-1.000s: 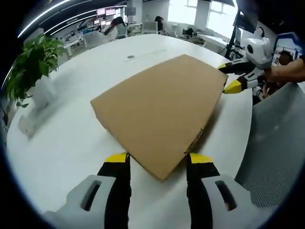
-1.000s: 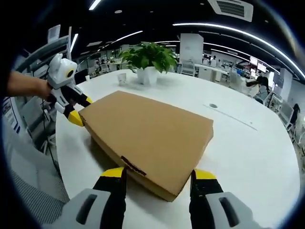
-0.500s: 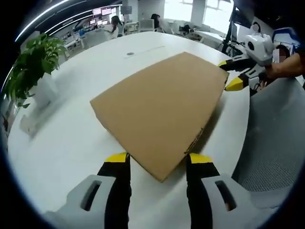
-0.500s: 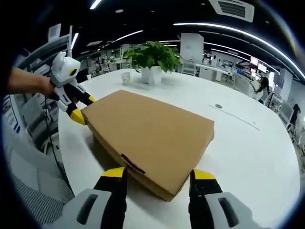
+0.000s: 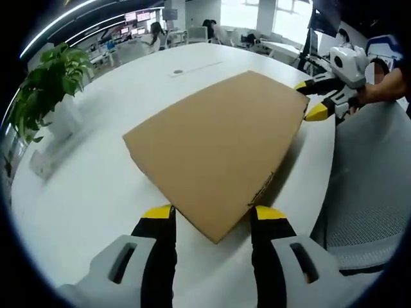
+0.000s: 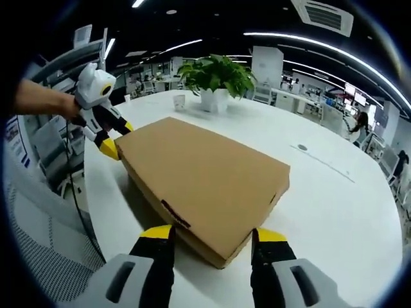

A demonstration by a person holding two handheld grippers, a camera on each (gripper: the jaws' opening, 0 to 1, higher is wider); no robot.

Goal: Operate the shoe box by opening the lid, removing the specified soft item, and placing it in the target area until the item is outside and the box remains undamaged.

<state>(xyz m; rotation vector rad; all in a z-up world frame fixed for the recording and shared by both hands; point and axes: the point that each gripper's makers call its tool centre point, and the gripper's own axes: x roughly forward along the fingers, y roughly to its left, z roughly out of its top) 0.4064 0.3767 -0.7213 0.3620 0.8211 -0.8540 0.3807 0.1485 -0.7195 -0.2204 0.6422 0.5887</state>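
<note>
A flat brown cardboard shoe box [image 5: 218, 144] lies on the white round table [image 5: 96, 192] with its lid down. My left gripper [image 5: 214, 215] is open, its yellow-tipped jaws standing either side of the box's near corner. In the right gripper view the same box [image 6: 205, 173] runs away from my right gripper [image 6: 213, 234], which is open astride the opposite corner. Each gripper shows in the other's view: the right gripper [image 5: 309, 99] at the far corner, the left gripper [image 6: 117, 138] held by a hand. The soft item is hidden inside the box.
A potted plant [image 5: 38, 96] stands near the table's edge, also seen as the plant [image 6: 218, 74] beside a small cup [image 6: 180, 101]. A grey mesh chair [image 5: 372, 186] sits against the table. A round grommet [image 6: 302, 147] is set in the tabletop.
Both views have shifted a little with the hands. The box stays shut and in place, and both grippers keep their spots at its corners.
</note>
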